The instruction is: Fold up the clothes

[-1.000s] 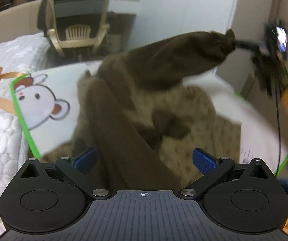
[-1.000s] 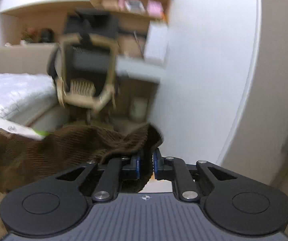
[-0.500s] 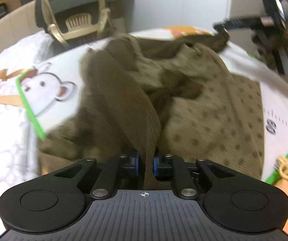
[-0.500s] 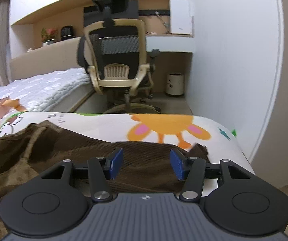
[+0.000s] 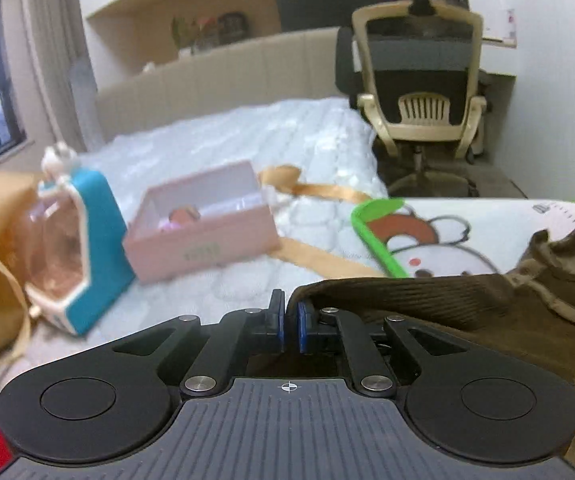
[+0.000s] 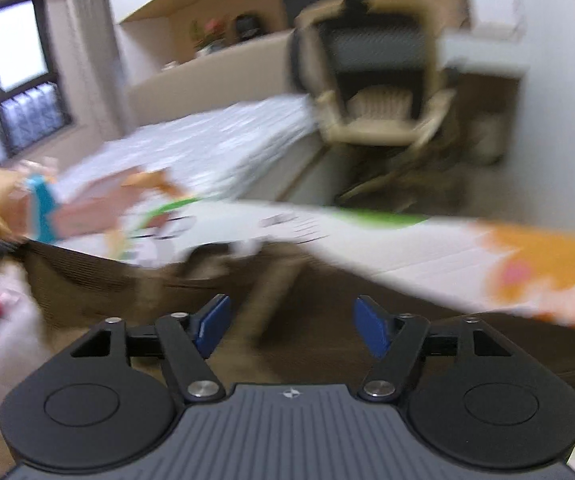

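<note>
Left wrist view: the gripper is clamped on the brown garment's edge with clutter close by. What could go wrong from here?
1. The left gripper pinches only a thin edge of the brown garment; a pull could slip it free.
2. The pink box and blue toy sit close; dragged cloth might knock them.
3. The right gripper is open above the garment, its view blurred, so its next grasp may miss.

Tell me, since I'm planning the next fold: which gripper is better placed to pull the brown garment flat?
Left, probably. The left gripper is already shut on a ribbed edge of the garment, so it can pull at once. The right gripper hangs open above the fabric, gripping nothing, in a blurred view.
</note>
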Motion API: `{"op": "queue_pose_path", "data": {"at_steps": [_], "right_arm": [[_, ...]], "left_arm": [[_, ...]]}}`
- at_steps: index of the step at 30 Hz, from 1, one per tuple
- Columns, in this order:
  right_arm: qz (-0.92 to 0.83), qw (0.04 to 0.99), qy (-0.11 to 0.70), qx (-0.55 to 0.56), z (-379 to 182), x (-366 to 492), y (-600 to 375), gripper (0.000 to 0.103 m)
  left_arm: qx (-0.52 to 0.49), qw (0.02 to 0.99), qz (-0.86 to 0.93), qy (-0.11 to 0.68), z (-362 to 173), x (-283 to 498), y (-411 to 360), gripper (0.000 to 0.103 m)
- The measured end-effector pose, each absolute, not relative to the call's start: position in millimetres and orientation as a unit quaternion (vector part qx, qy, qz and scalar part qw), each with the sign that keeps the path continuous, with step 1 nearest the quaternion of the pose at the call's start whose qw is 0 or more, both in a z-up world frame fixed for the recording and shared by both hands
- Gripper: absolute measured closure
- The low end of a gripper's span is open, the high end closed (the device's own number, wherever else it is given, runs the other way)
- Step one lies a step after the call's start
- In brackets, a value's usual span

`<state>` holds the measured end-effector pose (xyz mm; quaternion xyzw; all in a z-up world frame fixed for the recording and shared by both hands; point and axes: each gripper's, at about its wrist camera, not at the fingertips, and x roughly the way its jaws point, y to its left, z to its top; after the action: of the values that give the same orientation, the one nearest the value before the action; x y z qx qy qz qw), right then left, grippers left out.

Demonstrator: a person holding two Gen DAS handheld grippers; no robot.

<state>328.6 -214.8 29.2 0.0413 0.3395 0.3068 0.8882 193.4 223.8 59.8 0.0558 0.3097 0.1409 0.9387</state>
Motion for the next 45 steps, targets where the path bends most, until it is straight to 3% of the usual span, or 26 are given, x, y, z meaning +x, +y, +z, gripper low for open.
{"op": "queue_pose_path", "data": {"at_steps": [6,11,14,16,19,21,22,27,33,39,40,41,42,44,45], "right_arm": [[0.313,0.851,0.407,0.112,-7.6,404.3,-153.3,0.033],[0.238,0.902,0.311,0.181,10.6,449.3,-166.2,0.037],[0.204,0.909,0.338,0.133,0.4,465.6,-167.3,0.036],[0.226,0.887,0.382,0.130,-7.9,469.7,-175.2,0.036],[0.255,0.890,0.355,0.131,12.0,439.3,-205.1,0.031],[0.263,0.909,0.315,0.076,31.0,399.3,-226.7,0.020],[0.264,0.917,0.295,0.039,38.6,377.1,-236.5,0.018],[0.261,0.919,0.271,-0.115,38.5,261.7,-272.5,0.015],[0.300,0.890,0.270,-0.213,10.4,139.1,-282.2,0.015],[0.362,0.855,0.266,-0.261,-16.5,94.2,-242.6,0.016],[0.363,0.853,0.261,-0.270,-19.0,95.0,-234.2,0.018],[0.365,0.851,0.257,-0.276,-20.1,96.1,-226.7,0.035],[0.370,0.849,0.255,-0.277,-18.3,97.8,-221.0,0.064],[0.365,0.858,0.231,-0.277,-6.5,100.4,-210.7,0.100],[0.359,0.867,0.212,-0.273,3.7,101.6,-207.8,0.100]], "left_arm": [[0.036,0.933,0.151,0.326,32.0,204.3,245.3,0.094],[0.017,0.933,0.160,0.322,23.4,209.7,263.1,0.086],[-0.001,0.928,0.179,0.327,13.4,217.7,276.5,0.080],[-0.025,0.928,0.175,0.328,10.3,217.0,281.1,0.071],[-0.061,0.932,0.154,0.322,12.7,207.9,282.1,0.046],[-0.077,0.942,0.122,0.304,25.6,188.9,271.1,0.010],[-0.075,0.947,0.106,0.293,34.3,176.1,259.1,0.007],[-0.017,0.956,0.002,0.294,55.2,115.1,177.6,0.005],[0.057,0.940,-0.112,0.317,47.9,50.6,77.5,0.003],[0.180,0.914,-0.159,0.327,22.6,17.5,1.5,0.003],[0.193,0.911,-0.158,0.328,17.7,14.7,-5.3,0.003],[0.196,0.910,-0.158,0.329,15.1,13.9,-8.5,0.003],[0.197,0.910,-0.157,0.328,12.8,13.8,-12.3,0.003],[0.202,0.911,-0.150,0.326,8.5,15.3,-19.8,0.003],[0.211,0.911,-0.143,0.325,7.0,16.2,-22.2,0.003]]}}
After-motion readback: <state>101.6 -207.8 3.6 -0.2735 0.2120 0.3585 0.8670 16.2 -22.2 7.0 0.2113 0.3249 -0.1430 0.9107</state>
